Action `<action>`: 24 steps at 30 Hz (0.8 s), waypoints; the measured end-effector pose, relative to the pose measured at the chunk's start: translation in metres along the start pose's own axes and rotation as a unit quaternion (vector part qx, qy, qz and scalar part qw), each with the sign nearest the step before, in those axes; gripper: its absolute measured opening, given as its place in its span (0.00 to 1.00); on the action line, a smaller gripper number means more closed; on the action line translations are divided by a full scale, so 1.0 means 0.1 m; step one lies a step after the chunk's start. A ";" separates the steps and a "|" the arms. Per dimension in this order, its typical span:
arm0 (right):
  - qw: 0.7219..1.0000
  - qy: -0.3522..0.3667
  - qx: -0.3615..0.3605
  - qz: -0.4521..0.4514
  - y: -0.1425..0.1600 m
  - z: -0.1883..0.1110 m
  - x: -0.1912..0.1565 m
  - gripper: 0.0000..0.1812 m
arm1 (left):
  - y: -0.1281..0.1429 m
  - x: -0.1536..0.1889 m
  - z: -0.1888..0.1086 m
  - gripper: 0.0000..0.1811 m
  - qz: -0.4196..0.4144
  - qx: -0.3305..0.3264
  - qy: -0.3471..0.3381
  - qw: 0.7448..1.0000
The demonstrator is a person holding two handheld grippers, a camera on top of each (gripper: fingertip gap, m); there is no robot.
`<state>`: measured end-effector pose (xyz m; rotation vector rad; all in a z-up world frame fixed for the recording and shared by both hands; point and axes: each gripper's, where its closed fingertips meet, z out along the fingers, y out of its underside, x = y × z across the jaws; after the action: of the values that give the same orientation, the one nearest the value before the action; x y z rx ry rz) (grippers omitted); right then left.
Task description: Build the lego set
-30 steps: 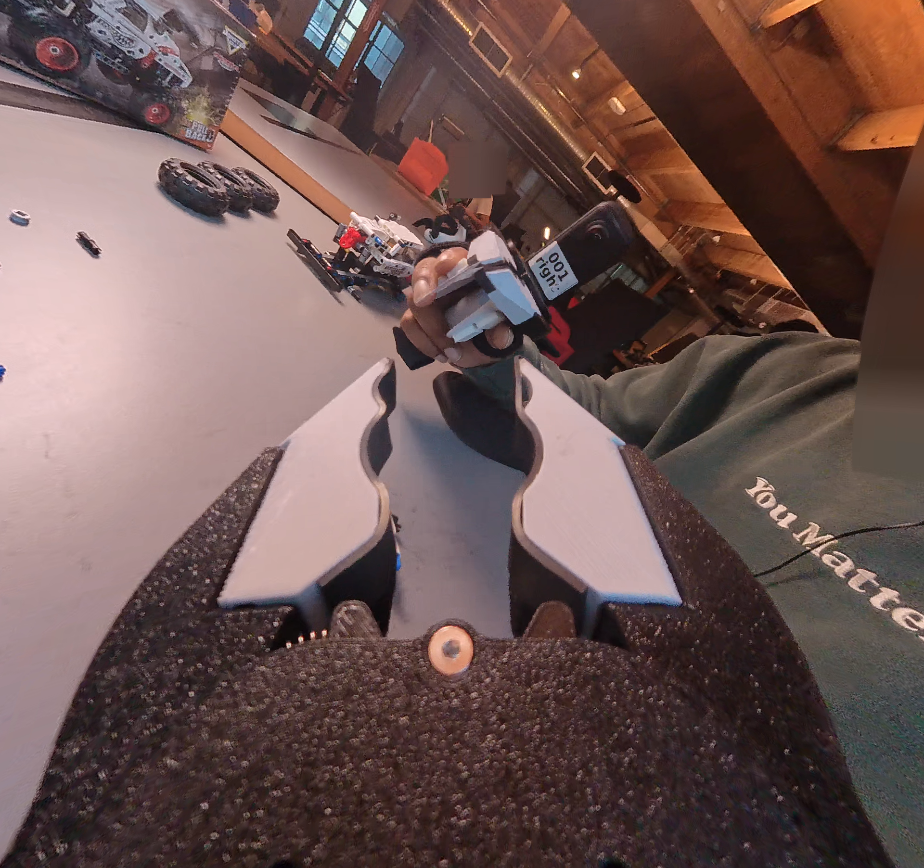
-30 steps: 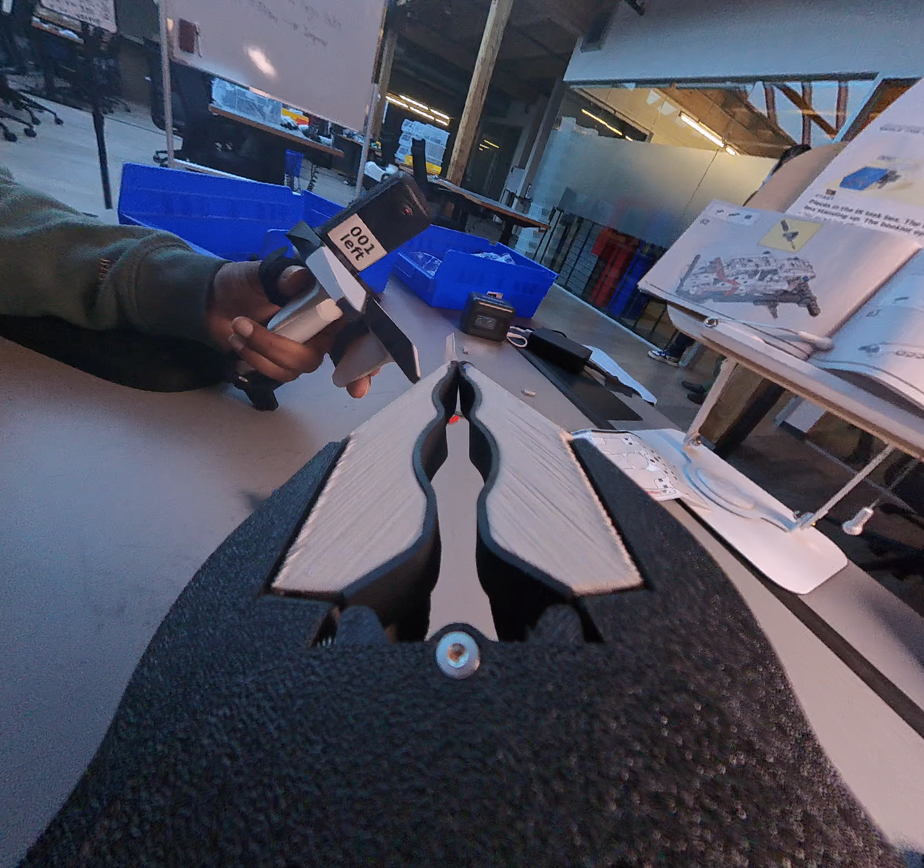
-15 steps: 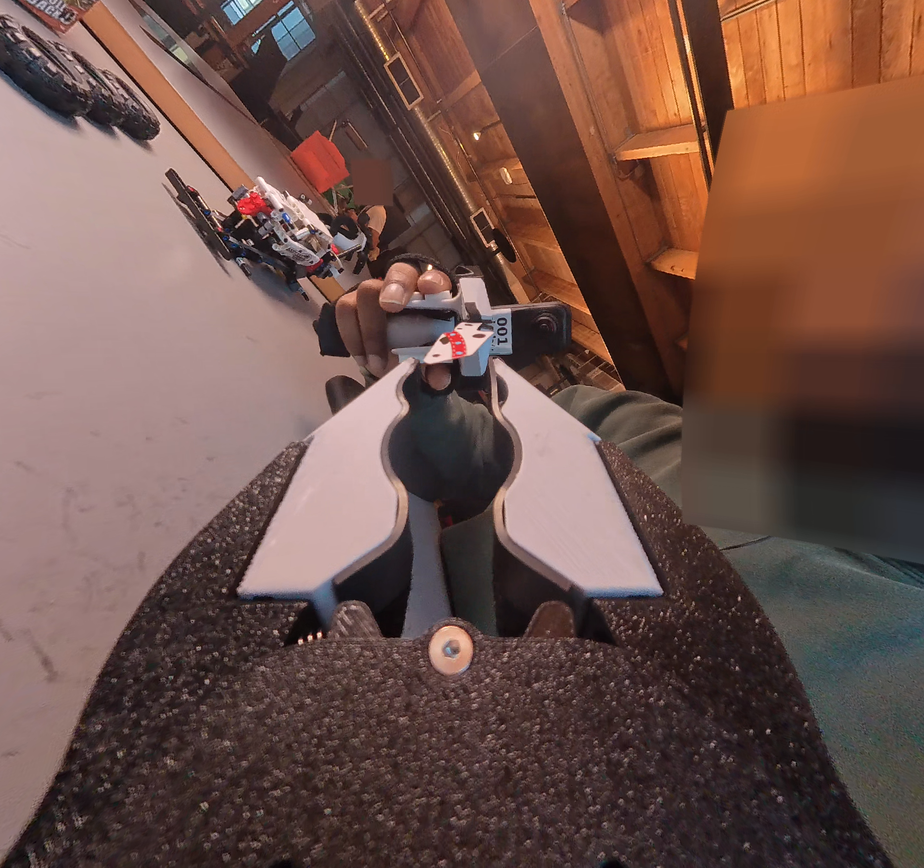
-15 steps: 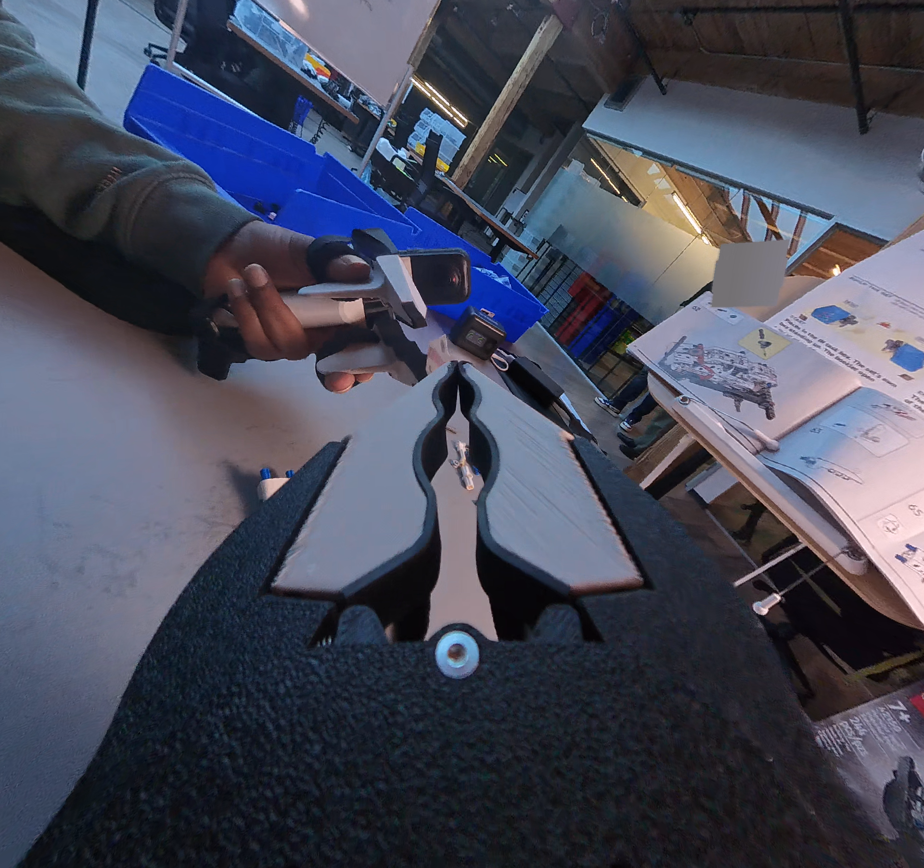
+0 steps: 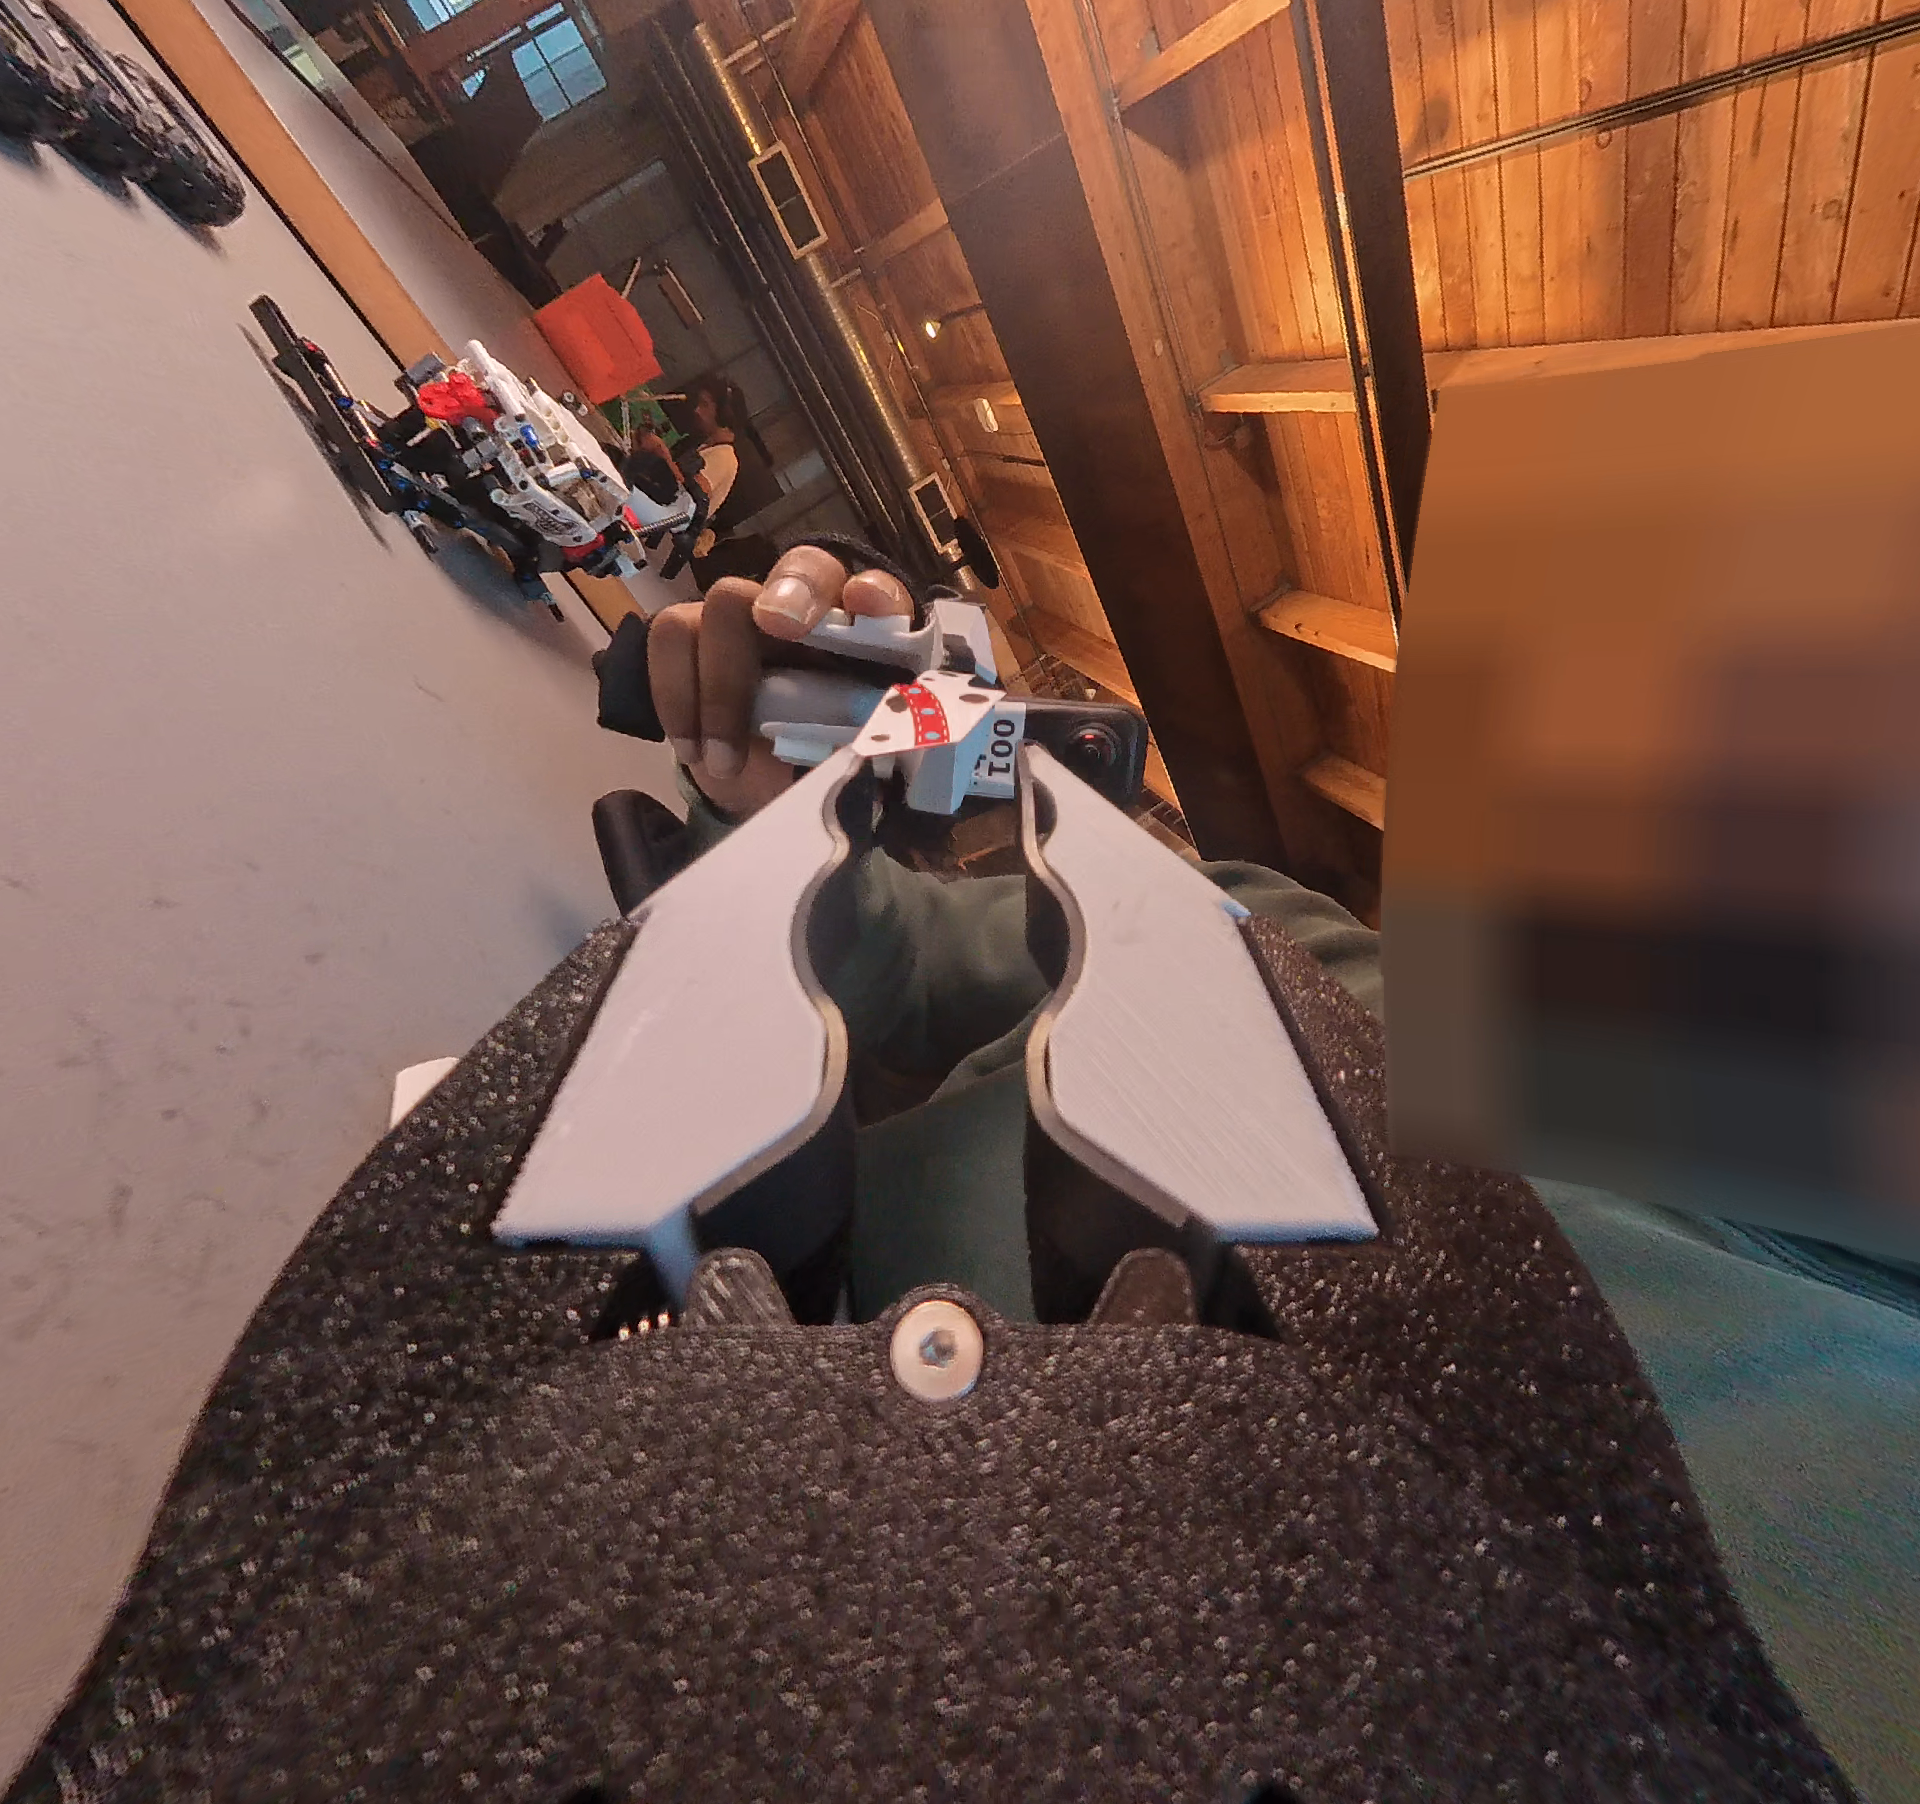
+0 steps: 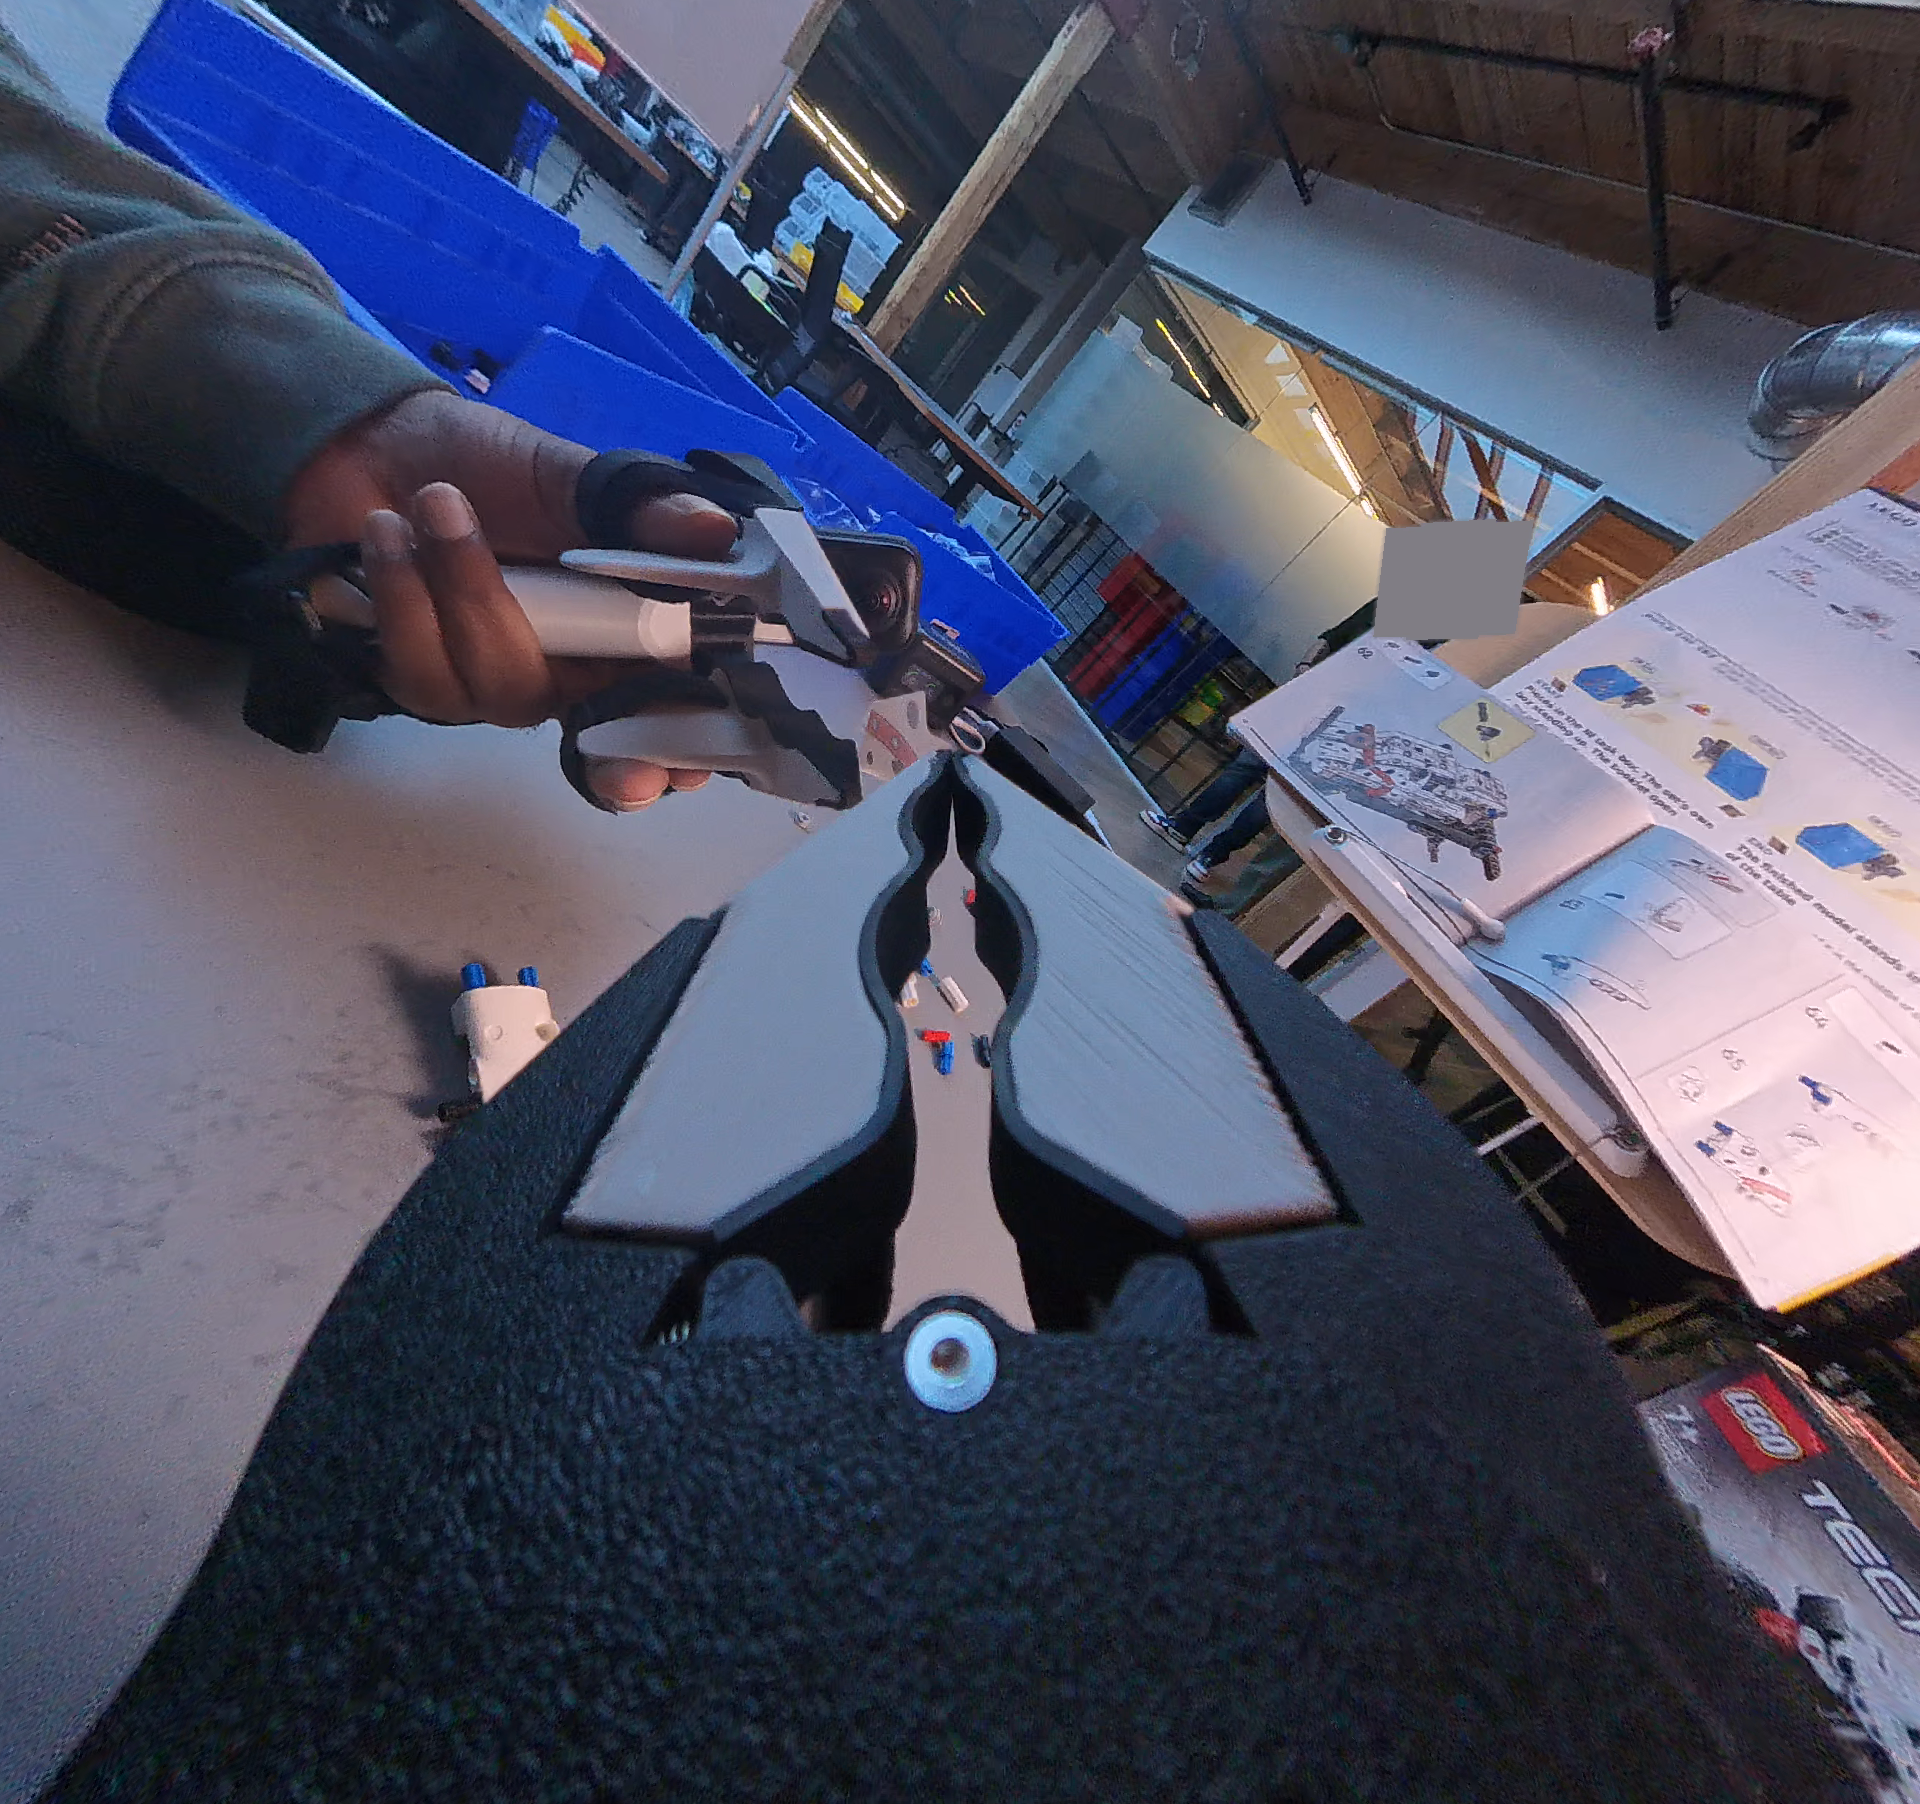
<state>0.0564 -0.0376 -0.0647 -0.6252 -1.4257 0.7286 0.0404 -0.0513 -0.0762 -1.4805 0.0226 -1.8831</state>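
The left gripper (image 5: 940, 778) has its jaws spread wide with nothing between them, and past its tips sits a white panel (image 5: 928, 712) with a red band and dark spots. That panel is pinched in the right gripper (image 6: 951, 767), whose jaws are closed to a thin slit. In the right wrist view only a sliver of the panel (image 6: 891, 738) shows, against the left gripper's fingers, so the grip itself is hard to read there. The half-built model (image 5: 520, 476) stands far back on the surface (image 5: 208, 819), with the tyres (image 5: 114, 144) blurred and cut off at the left edge. A white block with blue pins (image 6: 502, 1025) lies by the right gripper's body, partly hidden. Small loose parts (image 6: 940, 1016) show only through the slit. The booklet (image 6: 1621, 871) and box (image 6: 1808, 1505) run off frame.
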 end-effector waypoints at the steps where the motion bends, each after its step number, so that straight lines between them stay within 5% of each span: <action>1: 1.000 0.003 -0.004 -0.005 0.02 0.01 0.00 0.00 | -0.03 -0.01 -0.01 0.14 0.000 0.008 -0.002 1.000; 11: 0.985 0.091 -0.063 -0.131 0.17 0.06 0.13 0.00 | -0.12 -0.05 0.01 0.12 0.020 0.047 -0.039 0.998; 24: 0.956 0.071 -0.101 -0.267 0.25 0.20 -0.15 0.00 | -0.20 -0.19 -0.08 0.03 0.050 0.073 -0.104 0.991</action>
<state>0.0342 -0.0339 -0.0920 -0.4065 -1.4557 0.1105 0.0241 -0.0299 -0.0862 -1.5377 -0.1334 -1.6079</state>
